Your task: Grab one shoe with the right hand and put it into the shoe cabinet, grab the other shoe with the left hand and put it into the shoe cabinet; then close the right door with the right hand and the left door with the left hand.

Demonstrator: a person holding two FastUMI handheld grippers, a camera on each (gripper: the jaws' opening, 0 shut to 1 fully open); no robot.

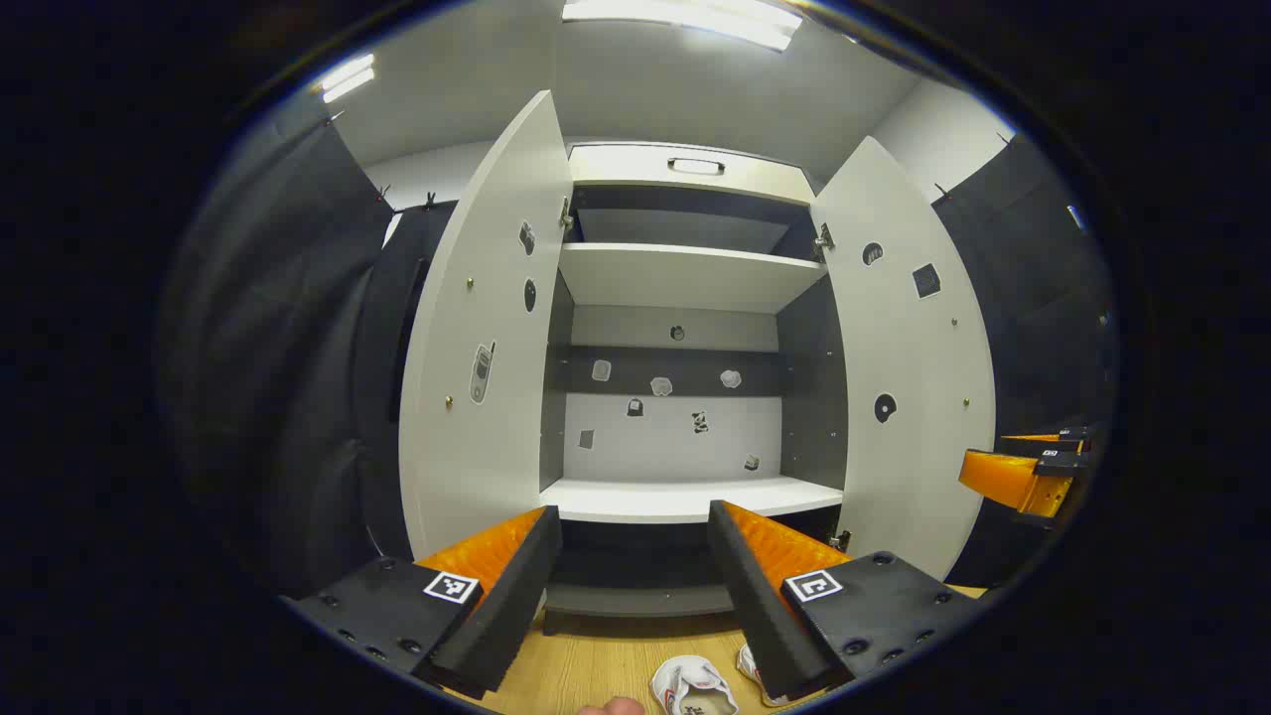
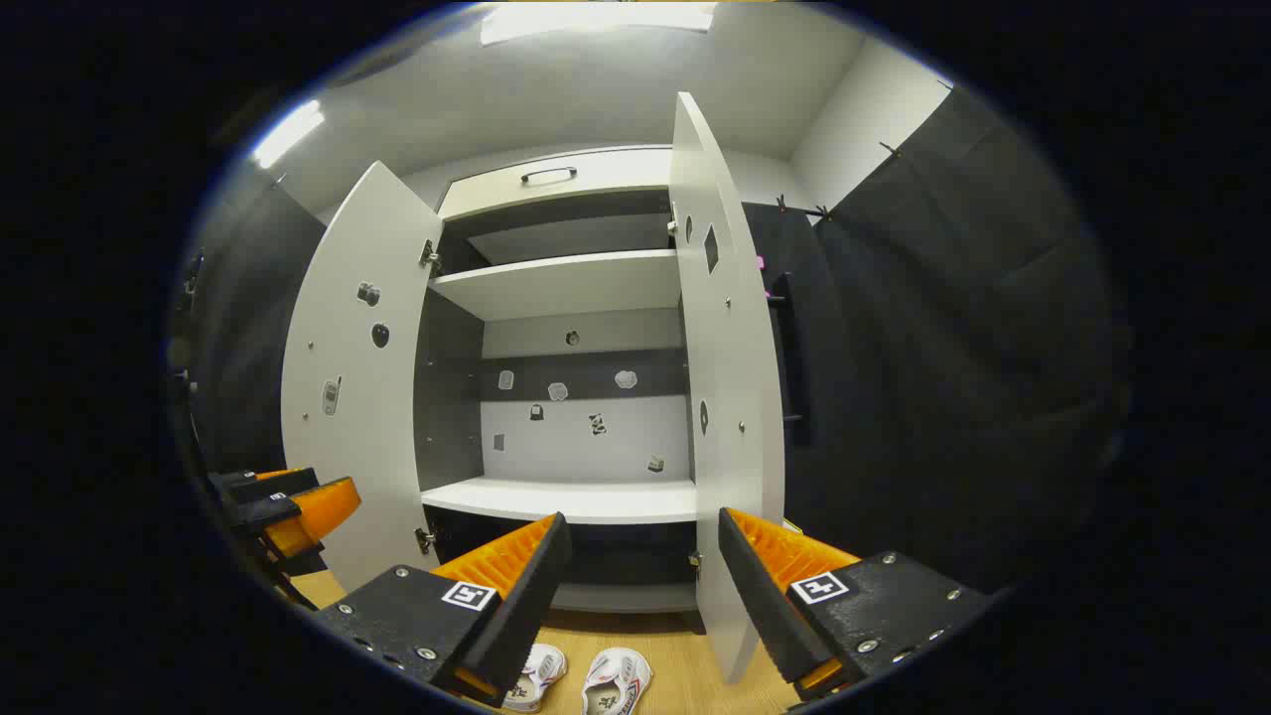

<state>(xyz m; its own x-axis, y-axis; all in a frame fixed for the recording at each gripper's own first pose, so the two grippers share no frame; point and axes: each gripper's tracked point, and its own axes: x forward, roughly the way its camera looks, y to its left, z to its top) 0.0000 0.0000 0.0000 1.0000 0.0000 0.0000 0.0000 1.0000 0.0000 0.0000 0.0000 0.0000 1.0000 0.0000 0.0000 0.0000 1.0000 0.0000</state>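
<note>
We hold our left gripper [image 1: 634, 566] wide open, and nothing is between its fingers. Our right gripper [image 2: 640, 576] is wide open too and holds nothing. Both point at the tall white shoe cabinet with dark grey inside walls [image 1: 685, 278]. Its white left door [image 1: 477, 338] and white right door [image 1: 909, 377] both stand open. The white lower shelf [image 1: 685, 497] is bare. Two small white shoes with red trim sit on the light wooden floor [image 2: 685, 655] just in front of the cabinet. One shoe [image 2: 536, 675] lies next to the other shoe [image 2: 618, 681], near the floor's front edge below our grippers.
</note>
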